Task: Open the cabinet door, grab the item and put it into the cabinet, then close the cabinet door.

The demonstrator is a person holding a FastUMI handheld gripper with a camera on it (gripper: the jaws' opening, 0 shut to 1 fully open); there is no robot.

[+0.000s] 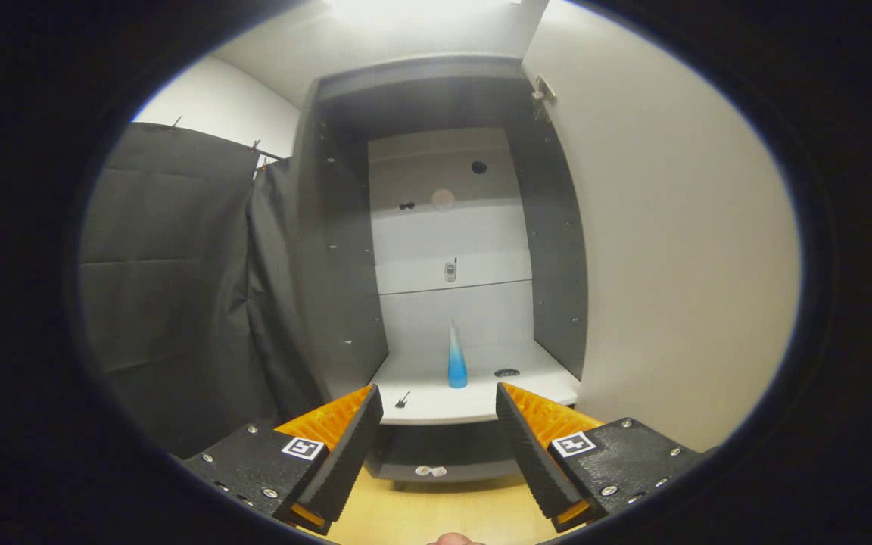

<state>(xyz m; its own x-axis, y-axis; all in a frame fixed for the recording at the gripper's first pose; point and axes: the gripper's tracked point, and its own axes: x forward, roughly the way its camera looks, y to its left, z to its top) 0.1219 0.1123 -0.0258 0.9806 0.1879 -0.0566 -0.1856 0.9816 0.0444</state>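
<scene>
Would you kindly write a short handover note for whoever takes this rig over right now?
Tongs: open, holding nothing, held back in front of the cabinet.
Blue bottle: upright on the white shelf inside the cabinet, beyond the tongs.
Cabinet door: swung wide open to the right of the opening.
Done: door opened, bottle placed inside.
Left: close the cabinet door.

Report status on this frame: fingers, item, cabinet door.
Gripper fingers open, holding nothing. Blue bottle upright on cabinet shelf, beyond the fingers. Cabinet door open at right. Nothing between fingers and bottle.
</scene>
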